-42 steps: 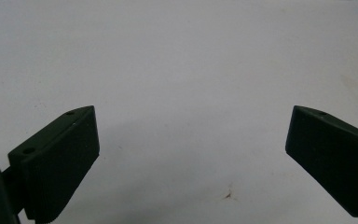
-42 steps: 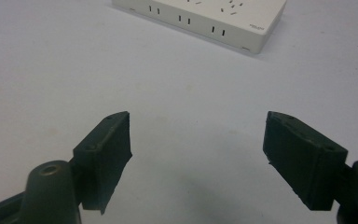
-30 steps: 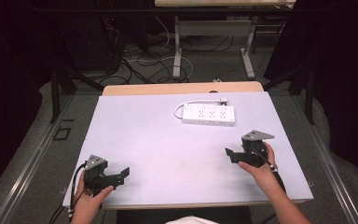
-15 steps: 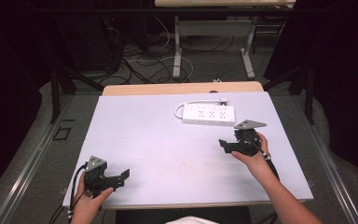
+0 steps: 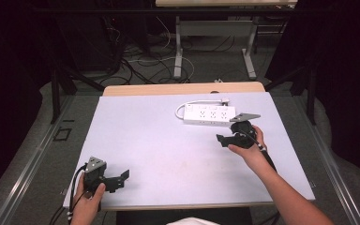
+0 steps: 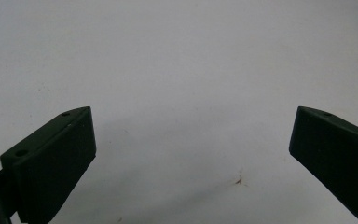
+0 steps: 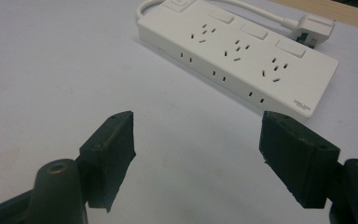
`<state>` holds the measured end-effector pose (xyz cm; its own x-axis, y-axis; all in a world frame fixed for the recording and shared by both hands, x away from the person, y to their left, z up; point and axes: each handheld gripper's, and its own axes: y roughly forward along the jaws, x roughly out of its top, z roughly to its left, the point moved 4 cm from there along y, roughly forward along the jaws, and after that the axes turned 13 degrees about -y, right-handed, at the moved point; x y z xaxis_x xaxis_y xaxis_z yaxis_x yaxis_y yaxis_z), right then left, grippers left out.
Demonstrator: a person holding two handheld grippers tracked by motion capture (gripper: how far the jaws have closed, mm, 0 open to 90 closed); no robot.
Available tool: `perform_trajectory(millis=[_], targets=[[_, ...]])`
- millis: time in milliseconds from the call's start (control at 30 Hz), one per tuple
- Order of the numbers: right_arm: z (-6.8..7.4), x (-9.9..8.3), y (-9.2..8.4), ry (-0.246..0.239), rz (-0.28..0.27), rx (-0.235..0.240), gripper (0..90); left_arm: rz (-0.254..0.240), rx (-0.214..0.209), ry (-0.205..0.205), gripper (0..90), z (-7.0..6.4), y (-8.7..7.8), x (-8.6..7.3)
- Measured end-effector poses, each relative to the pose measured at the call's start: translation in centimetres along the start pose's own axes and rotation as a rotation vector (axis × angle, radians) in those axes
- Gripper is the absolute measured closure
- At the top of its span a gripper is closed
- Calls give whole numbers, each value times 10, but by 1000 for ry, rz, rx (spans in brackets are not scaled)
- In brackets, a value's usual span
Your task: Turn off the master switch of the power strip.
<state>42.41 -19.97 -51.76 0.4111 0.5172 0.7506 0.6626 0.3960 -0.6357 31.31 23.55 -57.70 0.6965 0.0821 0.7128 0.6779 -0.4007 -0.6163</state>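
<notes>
A white power strip (image 5: 209,115) (image 7: 237,56) lies flat at the back right of the pale table (image 5: 168,145), its cable and plug (image 7: 310,25) curled behind it. My right gripper (image 5: 225,139) (image 7: 196,144) hovers just in front of the strip's right end, open, with nothing between its jaws. Near the front left corner my left gripper (image 5: 119,180) (image 6: 191,149) is open over bare tabletop, held by a hand.
A wooden strip (image 5: 183,88) borders the table's far edge. Beyond it are table legs (image 5: 178,51) and loose cables (image 5: 140,56) on the floor. Dark curtains stand on both sides.
My right gripper has moved up and to the left, from the right front area to just in front of the power strip. The left gripper has stayed put.
</notes>
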Motion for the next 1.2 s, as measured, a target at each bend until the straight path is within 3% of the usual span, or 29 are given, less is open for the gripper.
perform_trajectory(millis=[767, 1200], targets=[[-15, 39, 34, 13, 39, -31, 294, 14, -7, 16, 5, -1, 1, 0], [-20, 60, 51, 14, 64, -13, 306, 8, -10, 10, 5, 0, 0, 0]])
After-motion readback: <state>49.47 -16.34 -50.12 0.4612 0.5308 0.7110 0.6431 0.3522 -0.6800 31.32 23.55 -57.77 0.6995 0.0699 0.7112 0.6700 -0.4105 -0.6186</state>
